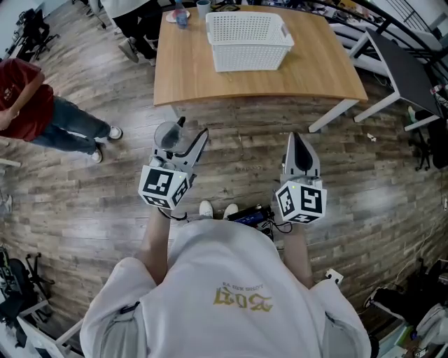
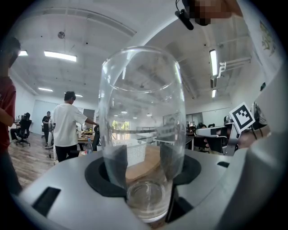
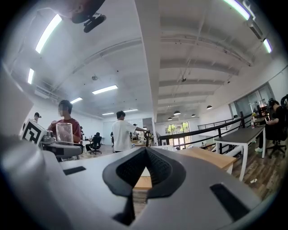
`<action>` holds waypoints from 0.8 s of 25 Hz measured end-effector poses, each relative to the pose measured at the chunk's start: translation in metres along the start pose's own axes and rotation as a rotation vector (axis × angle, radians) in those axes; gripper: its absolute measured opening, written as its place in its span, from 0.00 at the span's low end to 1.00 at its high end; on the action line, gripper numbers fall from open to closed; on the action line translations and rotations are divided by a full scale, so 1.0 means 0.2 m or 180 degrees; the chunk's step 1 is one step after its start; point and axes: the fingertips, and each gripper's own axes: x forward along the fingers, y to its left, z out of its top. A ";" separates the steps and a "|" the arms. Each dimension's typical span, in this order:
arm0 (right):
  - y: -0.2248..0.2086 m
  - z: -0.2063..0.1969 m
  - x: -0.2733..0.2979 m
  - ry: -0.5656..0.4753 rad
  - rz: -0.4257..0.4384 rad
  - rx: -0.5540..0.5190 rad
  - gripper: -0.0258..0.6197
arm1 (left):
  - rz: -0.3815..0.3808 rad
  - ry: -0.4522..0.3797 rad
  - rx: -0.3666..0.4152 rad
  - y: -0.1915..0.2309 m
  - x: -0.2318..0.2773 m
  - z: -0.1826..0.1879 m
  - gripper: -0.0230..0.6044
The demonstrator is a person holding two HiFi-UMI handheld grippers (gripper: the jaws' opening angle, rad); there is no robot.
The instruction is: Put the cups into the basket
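A clear glass cup point(image 1: 168, 133) stands upright between the jaws of my left gripper point(image 1: 180, 137), which is shut on its lower part. In the left gripper view the cup point(image 2: 143, 134) fills the middle and both dark pads point(image 2: 112, 167) press on its sides. The white slatted basket point(image 1: 246, 39) sits at the far side of the wooden table point(image 1: 252, 78), well ahead of both grippers. My right gripper point(image 1: 299, 148) hovers over the floor with its jaws shut and nothing between them. Its tips point(image 3: 145, 155) meet in the right gripper view, where the held cup point(image 3: 64, 133) shows at left.
A small blue cup point(image 1: 180, 17) and another cup point(image 1: 203, 6) stand at the table's back edge. A person in a red shirt point(image 1: 24, 105) stands at the left. A dark table point(image 1: 409, 70) and chairs are at the right. Wooden floor lies between me and the table.
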 end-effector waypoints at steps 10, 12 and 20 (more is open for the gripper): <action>-0.05 -0.04 0.00 0.0038 0.0032 0.0039 0.05 | 0.0031 0.0026 -0.0068 -0.03 0.05 -0.03 0.44; -0.08 -0.04 0.02 0.0035 0.0021 0.0038 0.05 | 0.0021 0.0022 -0.0054 -0.03 0.09 -0.03 0.44; -0.16 -0.01 0.15 -0.0008 -0.0074 0.0029 0.05 | -0.0062 -0.0028 -0.0044 0.02 0.28 0.00 0.44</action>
